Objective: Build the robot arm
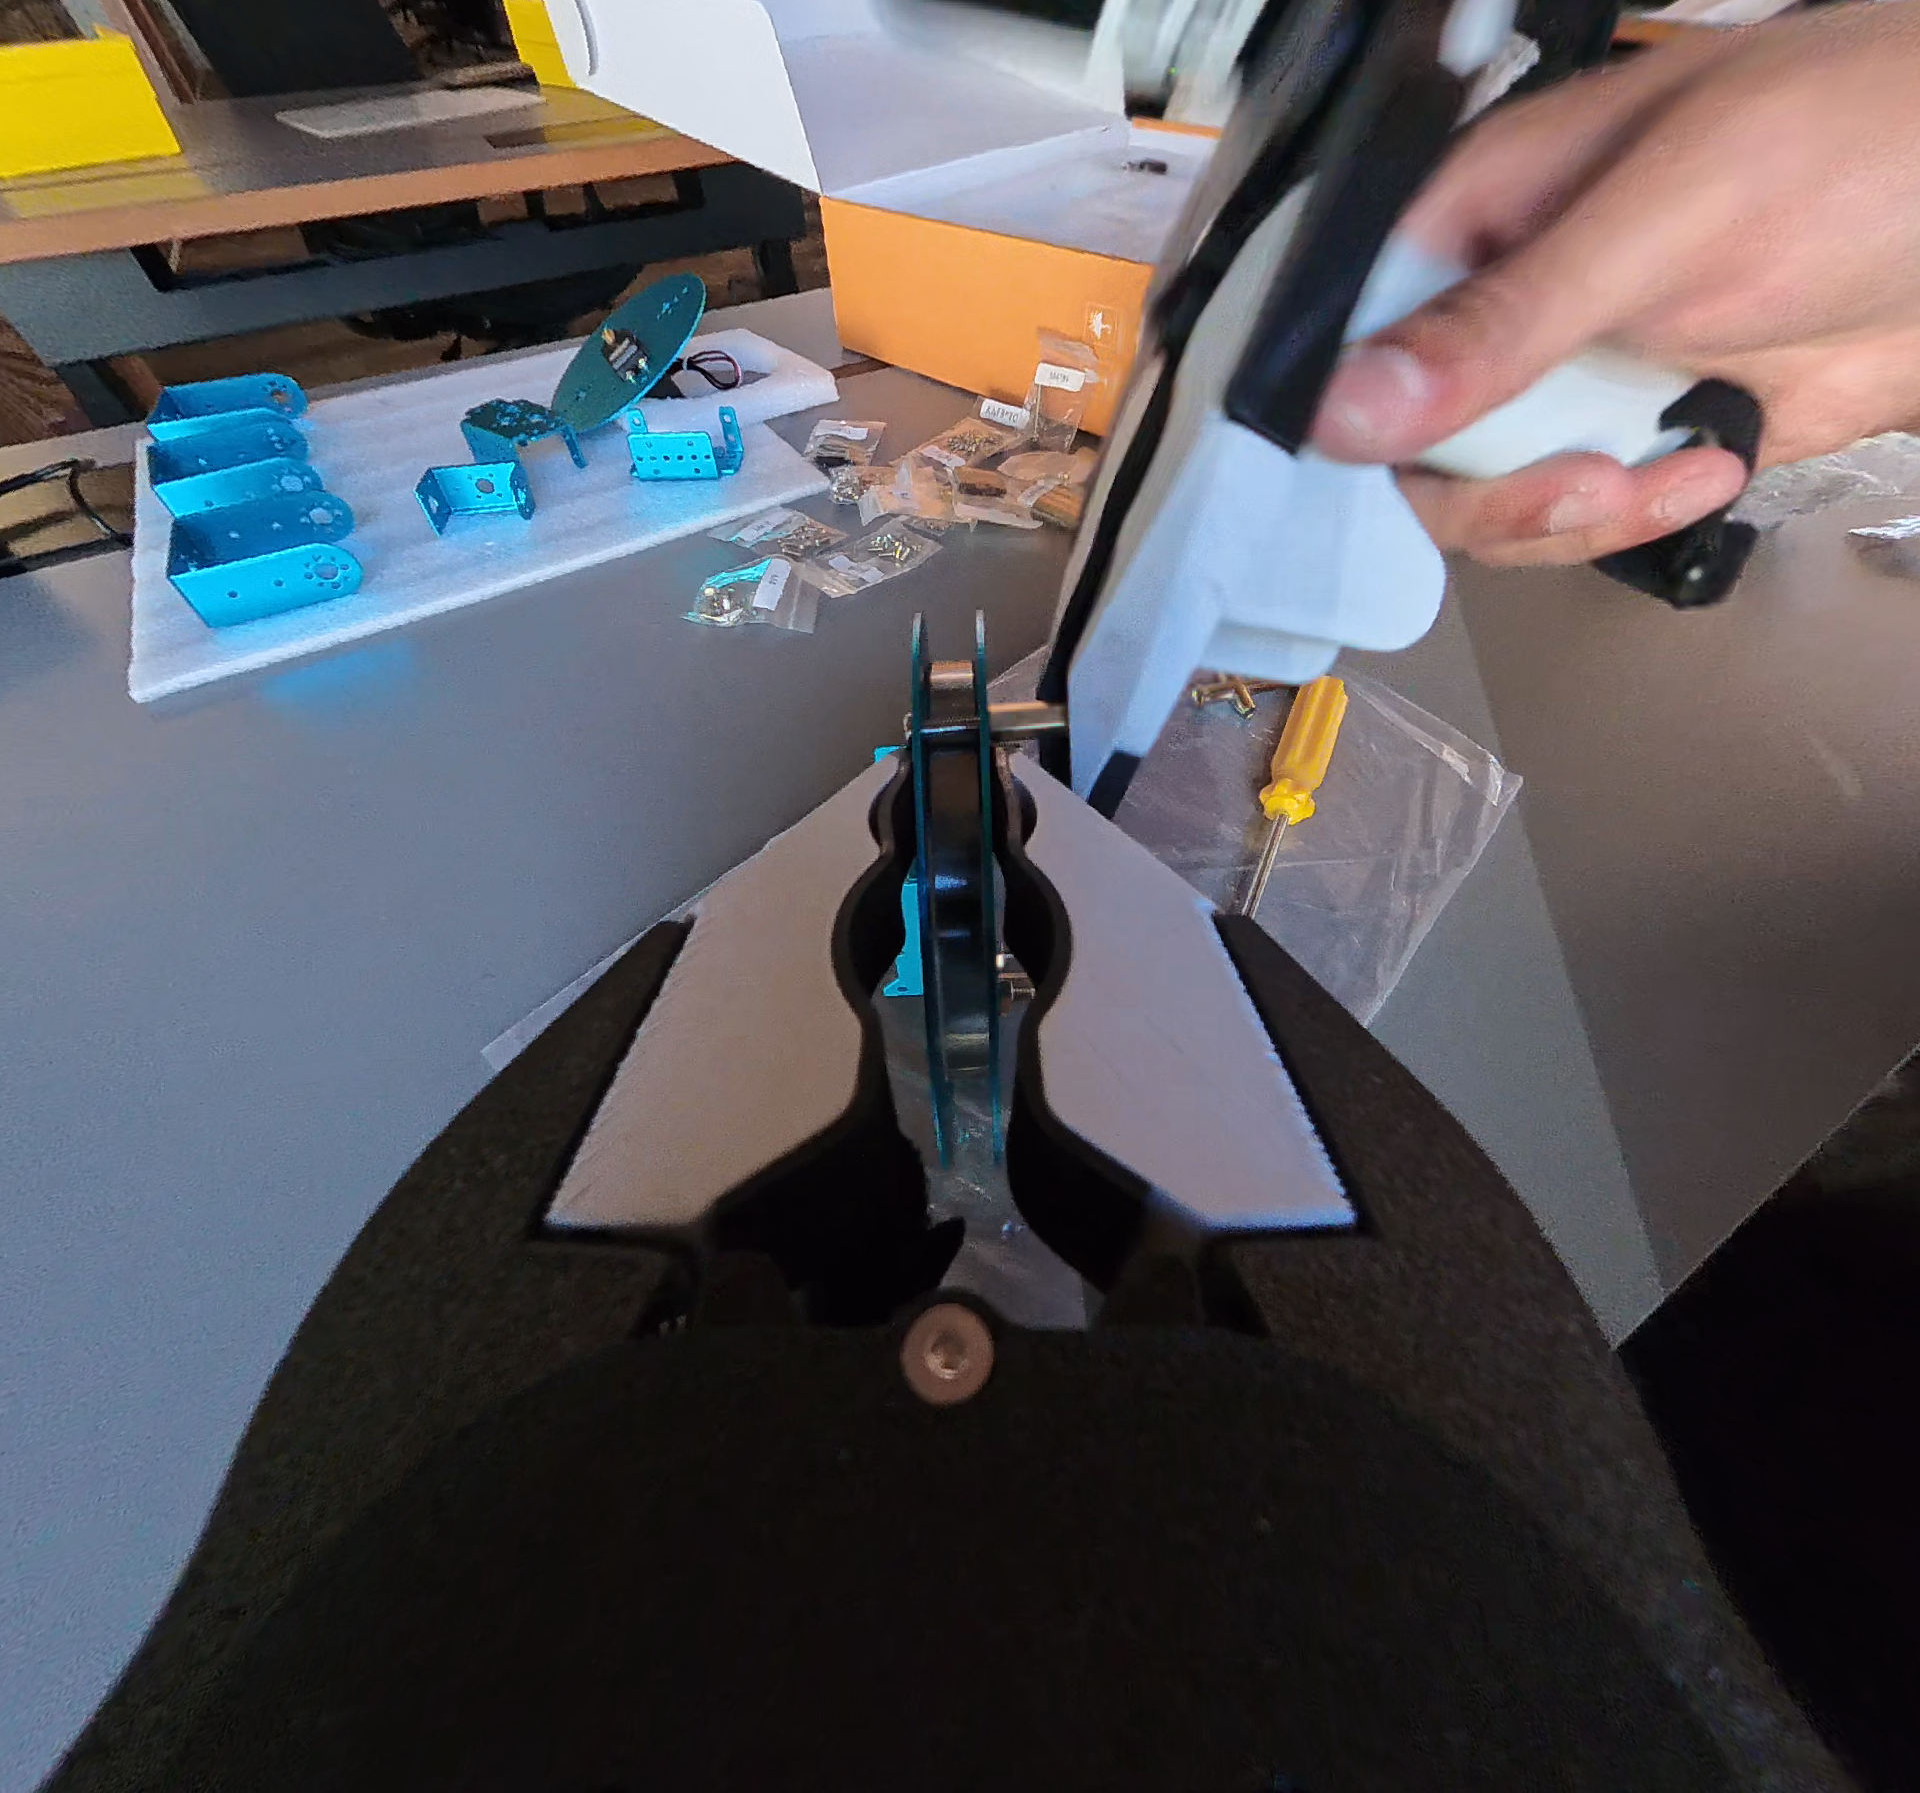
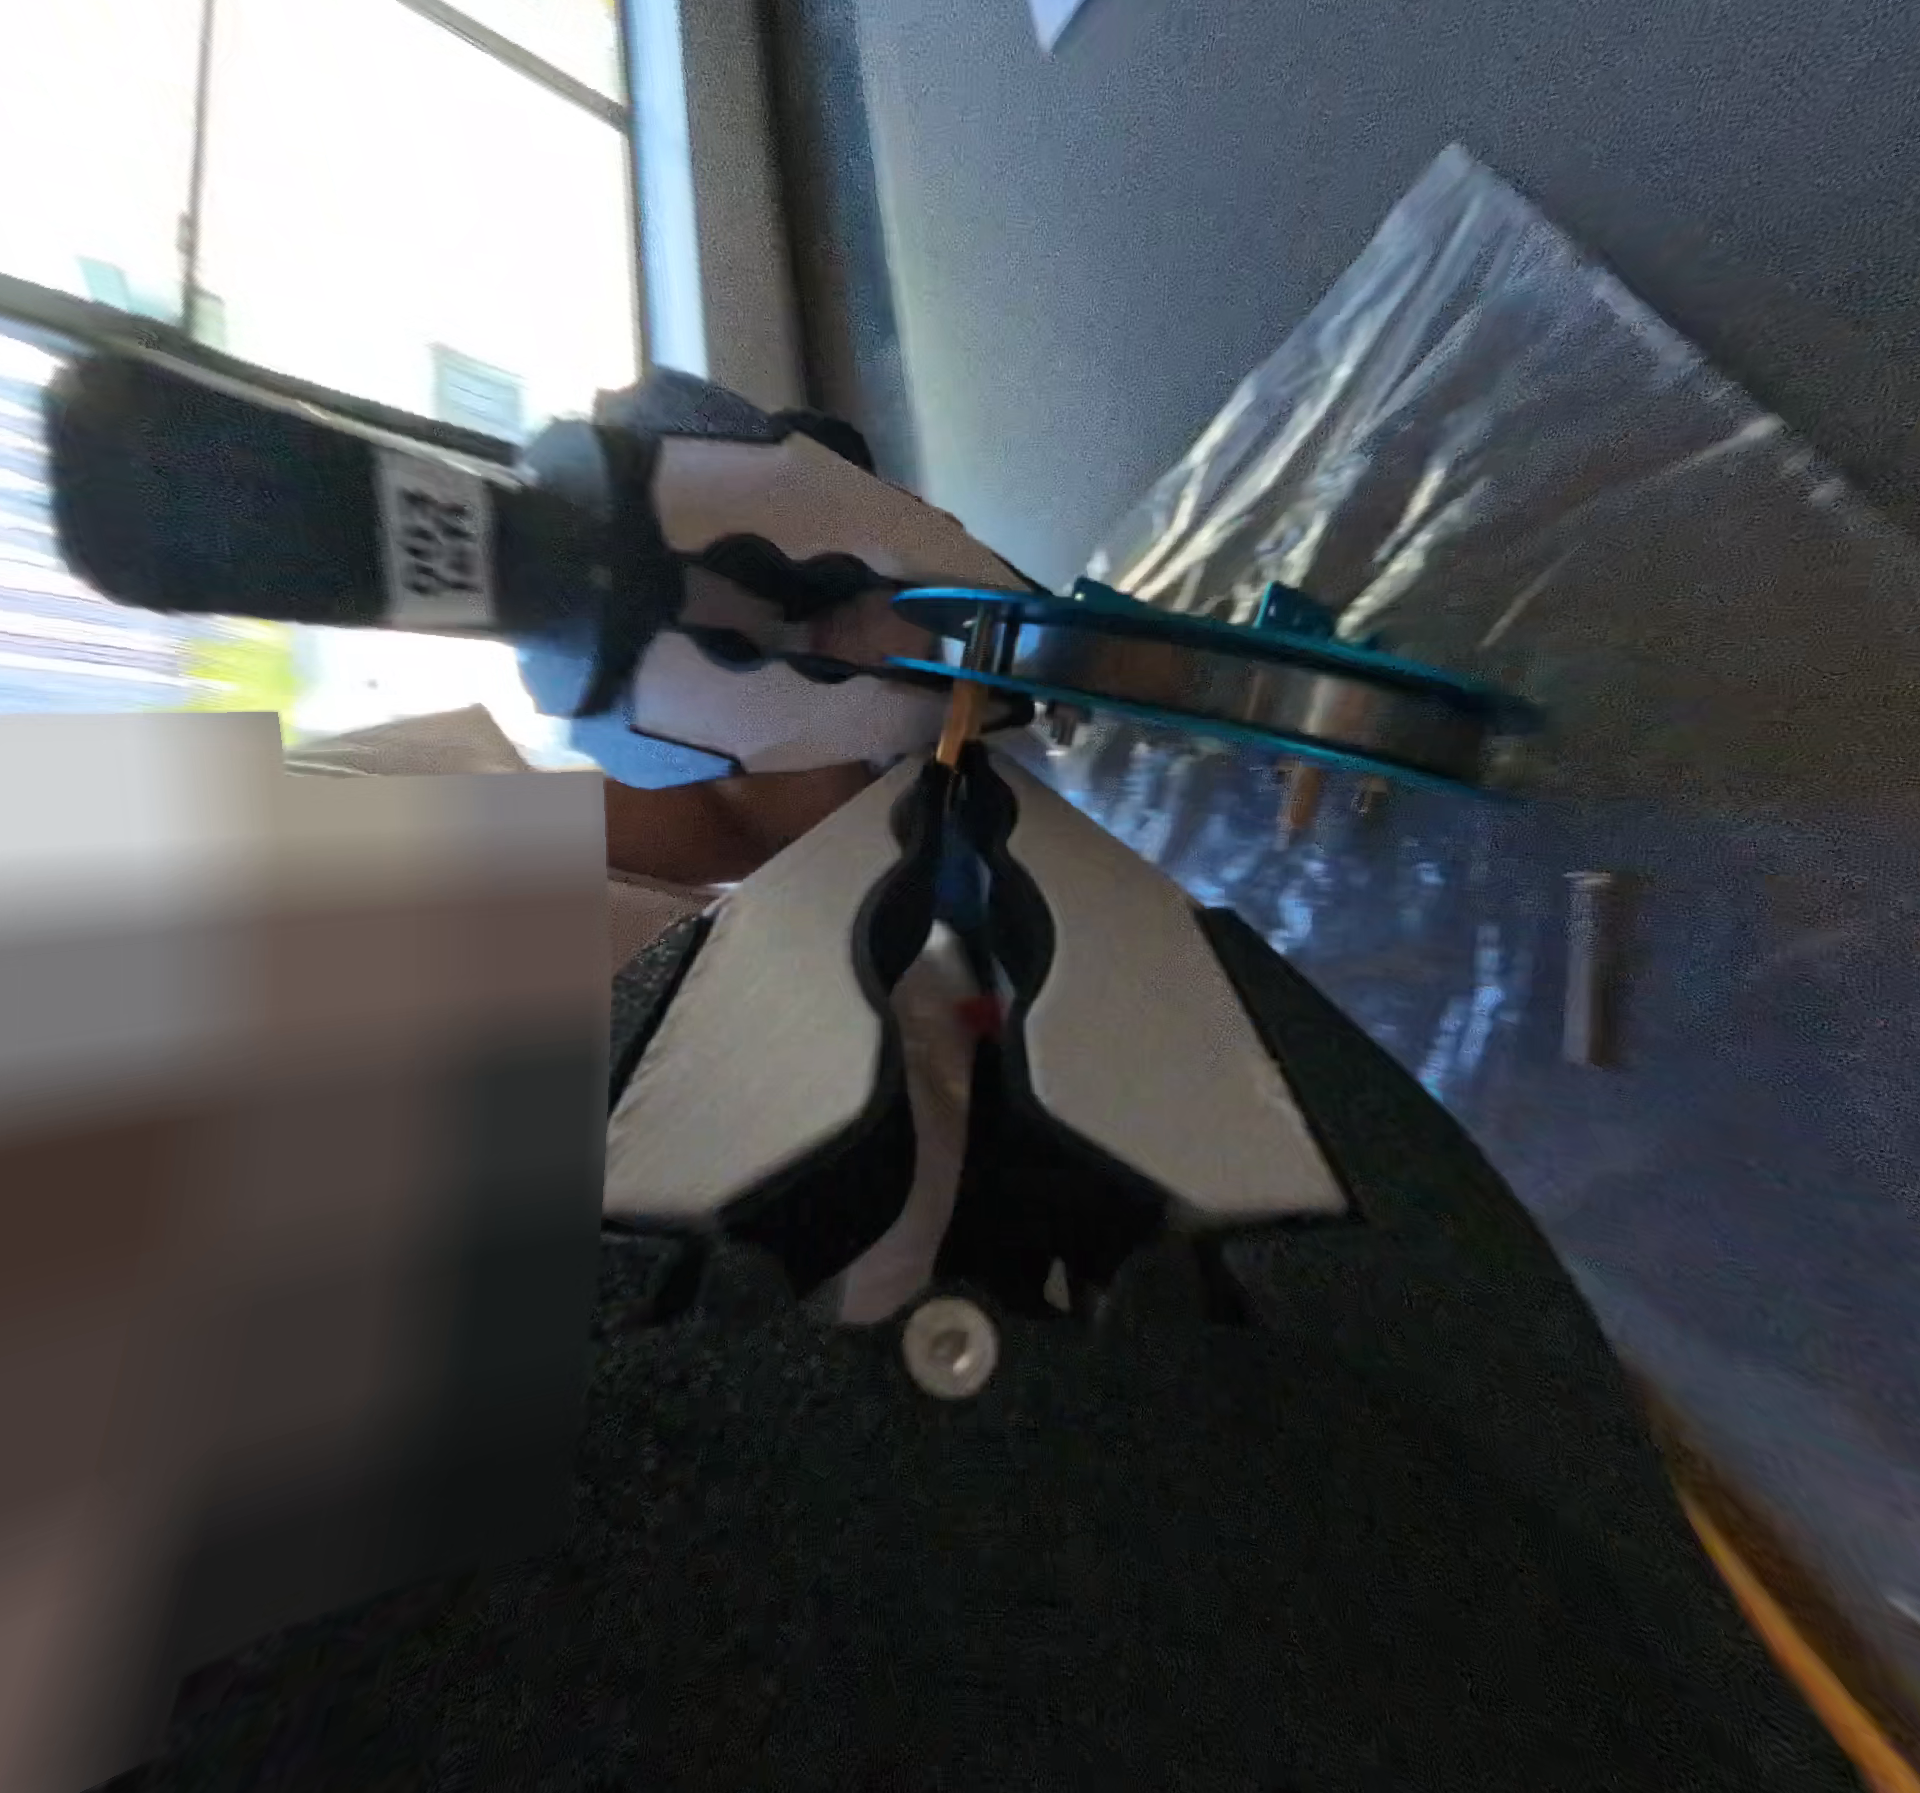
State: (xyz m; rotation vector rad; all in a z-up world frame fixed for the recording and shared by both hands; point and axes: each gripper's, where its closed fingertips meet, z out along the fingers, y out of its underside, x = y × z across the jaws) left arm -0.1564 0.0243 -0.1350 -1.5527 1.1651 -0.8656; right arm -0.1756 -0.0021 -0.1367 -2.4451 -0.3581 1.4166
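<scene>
The left tool (image 1: 956, 870) was clamped on a teal double-plate metal disc assembly (image 1: 958, 912), held edge-on above the matte grey surface (image 1: 312, 860). The right tool (image 2: 961, 787), tilted steeply in a person's hand (image 1: 1621, 330), pinched a slim brass post (image 2: 954, 730) at the assembly's rim, over a crinkled clear plastic bag (image 1: 1382, 850).

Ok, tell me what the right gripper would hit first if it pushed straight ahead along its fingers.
Probably the teal two-plate round assembly: the right gripper, shut on a thin brass-coloured post, points at its lower plate. The left gripper clamps that assembly's edge beside the line. Blur leaves depth uncertain.
</scene>
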